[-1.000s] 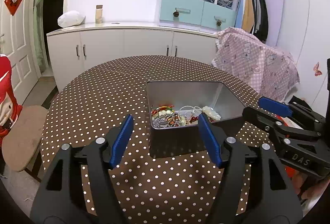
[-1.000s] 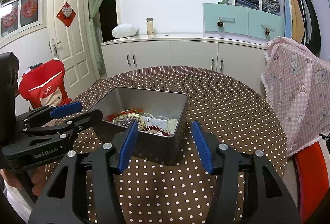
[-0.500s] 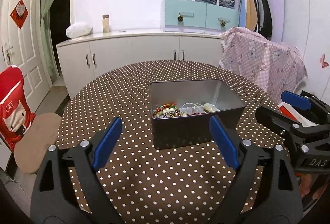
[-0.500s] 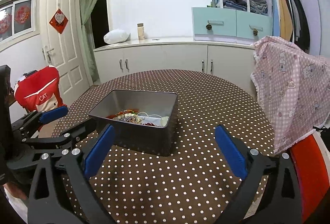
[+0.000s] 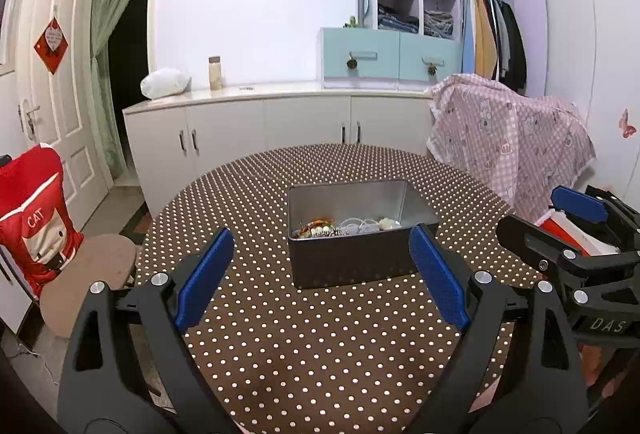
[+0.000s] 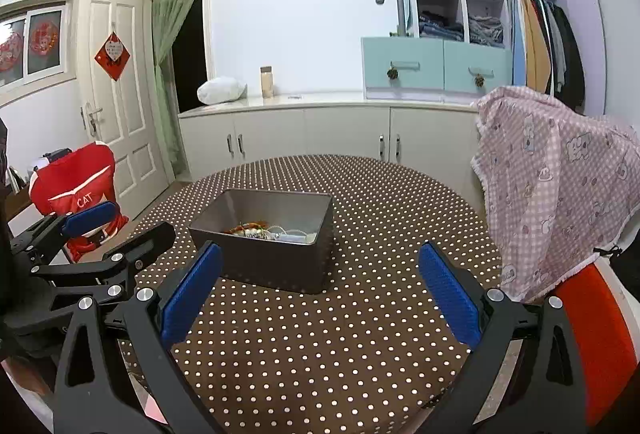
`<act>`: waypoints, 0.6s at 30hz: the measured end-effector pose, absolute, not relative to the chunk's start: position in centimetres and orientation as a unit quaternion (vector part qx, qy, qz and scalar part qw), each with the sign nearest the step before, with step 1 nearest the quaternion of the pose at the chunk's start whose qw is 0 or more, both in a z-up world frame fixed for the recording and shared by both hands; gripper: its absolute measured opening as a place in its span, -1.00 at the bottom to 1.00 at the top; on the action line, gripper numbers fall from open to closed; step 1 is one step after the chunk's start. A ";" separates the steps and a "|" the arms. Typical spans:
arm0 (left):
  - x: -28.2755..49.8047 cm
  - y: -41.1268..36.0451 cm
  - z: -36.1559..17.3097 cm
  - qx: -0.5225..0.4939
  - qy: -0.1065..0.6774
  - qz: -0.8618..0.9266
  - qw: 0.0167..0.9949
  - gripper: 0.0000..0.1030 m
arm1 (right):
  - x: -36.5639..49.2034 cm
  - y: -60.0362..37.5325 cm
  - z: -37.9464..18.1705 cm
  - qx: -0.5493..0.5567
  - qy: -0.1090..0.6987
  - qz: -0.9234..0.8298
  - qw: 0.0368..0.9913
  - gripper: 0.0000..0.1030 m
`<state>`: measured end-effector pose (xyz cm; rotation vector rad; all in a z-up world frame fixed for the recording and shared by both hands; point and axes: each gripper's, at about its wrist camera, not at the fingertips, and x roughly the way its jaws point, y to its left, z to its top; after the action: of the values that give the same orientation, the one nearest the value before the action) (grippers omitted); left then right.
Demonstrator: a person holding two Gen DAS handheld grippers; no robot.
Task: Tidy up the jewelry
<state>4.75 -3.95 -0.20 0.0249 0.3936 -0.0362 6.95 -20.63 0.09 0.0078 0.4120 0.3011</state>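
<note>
Both tools, left [image 5: 320, 274] and right [image 6: 318, 288], have backed off the tin [image 5: 352, 256], spread wide.

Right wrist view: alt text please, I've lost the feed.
The open right gripper hovers empty before a metal tin holding tangled jewelry on a round polka-dot table. The left gripper reaches in at left.

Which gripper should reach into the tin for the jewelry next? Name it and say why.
Left, narrowly. The jewelry lies against the tin wall nearest the left gripper, and the tin sits centered between its open fingers. The right gripper, also open, sees the tin off toward its left finger.
</note>
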 end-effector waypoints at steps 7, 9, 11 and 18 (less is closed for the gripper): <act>2.8 -4.4 1.3 0.016 0.166 -0.006 0.986 0.72 | 5.3 -21.3 1.5 0.008 0.176 0.150 0.973 0.84; 2.3 -4.6 1.6 0.017 0.158 -0.002 0.987 0.73 | 4.9 -21.4 1.8 0.009 0.169 0.151 0.974 0.84; 1.9 -4.7 2.0 0.017 0.151 0.000 0.988 0.74 | 4.5 -21.5 2.2 0.010 0.160 0.151 0.975 0.84; 0.7 -5.2 2.9 0.020 0.131 0.010 0.991 0.74 | 3.2 -21.9 3.0 0.012 0.138 0.151 0.979 0.84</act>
<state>0.67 -5.21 2.89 0.0392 0.2633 0.0205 3.24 -21.88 2.99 0.0248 0.2774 0.3048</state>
